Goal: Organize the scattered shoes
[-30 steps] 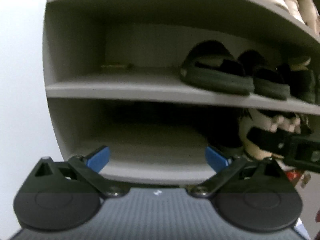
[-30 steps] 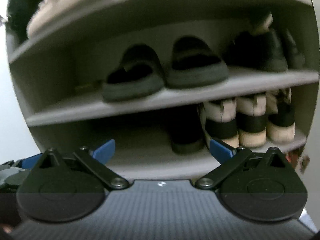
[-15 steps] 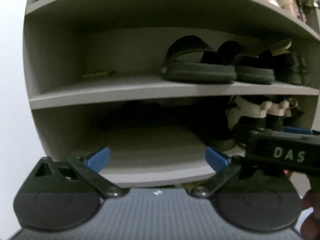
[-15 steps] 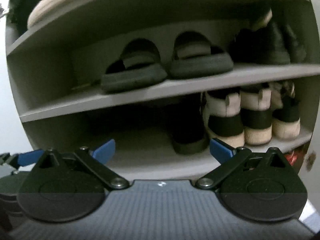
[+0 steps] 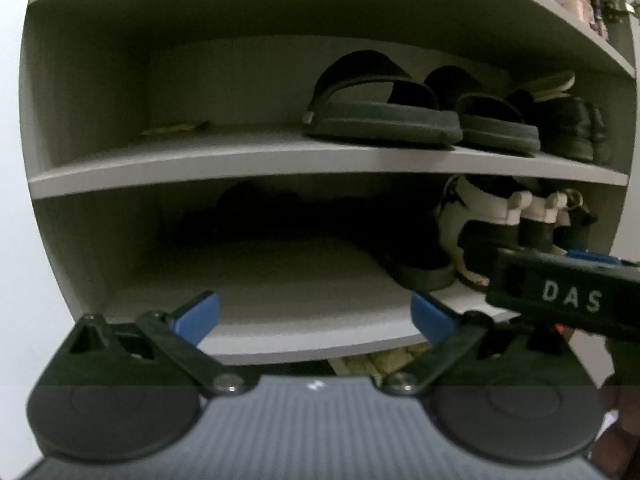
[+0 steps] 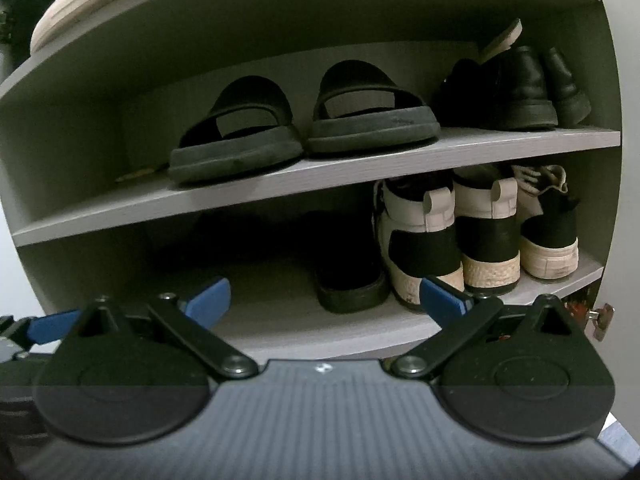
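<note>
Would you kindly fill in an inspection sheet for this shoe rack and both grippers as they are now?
Surface: grey rack, three shelves seen.
Job's things: two black slides on the middle shelf, black shoes to their right; black-and-white sneakers and a dark shoe on the lower shelf; pale shoe on top.
Clutter: flat scrap at the middle shelf's left.
Grippers: left gripper open, empty; right gripper open, empty.
Cables: nothing seen.
Surroundings: white wall.

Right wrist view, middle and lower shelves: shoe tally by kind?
Black slide sandals: 2
Black leather shoes: 2
White-and-black high-top sneakers: 2
Black-and-white low sneaker: 1
Black flat shoe: 1
Total: 8, counting only what shows.
</note>
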`<state>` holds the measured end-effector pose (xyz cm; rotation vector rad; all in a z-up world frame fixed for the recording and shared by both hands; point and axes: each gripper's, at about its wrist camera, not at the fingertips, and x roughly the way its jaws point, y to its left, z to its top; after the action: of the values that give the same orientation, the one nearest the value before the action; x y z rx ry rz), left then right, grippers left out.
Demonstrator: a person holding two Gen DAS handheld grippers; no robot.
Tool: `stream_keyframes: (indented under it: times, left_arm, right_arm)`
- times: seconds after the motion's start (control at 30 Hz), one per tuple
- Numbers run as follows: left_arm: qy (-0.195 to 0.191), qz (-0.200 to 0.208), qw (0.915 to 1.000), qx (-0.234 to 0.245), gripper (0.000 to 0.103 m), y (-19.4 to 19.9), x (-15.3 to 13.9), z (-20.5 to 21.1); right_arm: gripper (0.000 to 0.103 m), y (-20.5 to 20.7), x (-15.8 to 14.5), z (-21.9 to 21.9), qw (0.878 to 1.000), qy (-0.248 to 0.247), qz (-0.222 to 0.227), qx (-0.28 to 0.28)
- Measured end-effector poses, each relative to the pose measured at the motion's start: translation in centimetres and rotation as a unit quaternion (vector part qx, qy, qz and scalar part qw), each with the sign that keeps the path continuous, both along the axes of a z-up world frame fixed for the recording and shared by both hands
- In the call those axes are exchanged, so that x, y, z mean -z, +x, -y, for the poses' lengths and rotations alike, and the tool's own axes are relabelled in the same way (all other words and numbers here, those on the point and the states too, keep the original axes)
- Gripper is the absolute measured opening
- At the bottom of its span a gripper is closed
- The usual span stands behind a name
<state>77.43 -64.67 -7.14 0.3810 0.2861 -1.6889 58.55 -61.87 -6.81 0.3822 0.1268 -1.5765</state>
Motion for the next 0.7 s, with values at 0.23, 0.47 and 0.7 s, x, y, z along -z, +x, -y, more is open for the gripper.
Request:
stream_keyframes:
  times: [0.23,0.47,0.7]
  left_arm:
    - [0.004,-0.006,1.0,0.001,0.103,-0.1,0.4,-0.3]
    - [0.022,-0.008,0.9997,0.009,0.103,-1.6,1.7,0.4]
    - [0.033,-0.028,0.9982,0.042,0.103,-3.4,1.9,0.4]
  right_arm:
    - [0.103,-0.3,-0.6,-1.3,1.0,-0.002,0.001,0.009]
    - [0.103,-3.2,-3.8,-5.7,0.998,-0.045,0.041,0.024]
    - [0.103,-12.0,-4.1,-17.7,0.986,-0.035,-0.014,0.161]
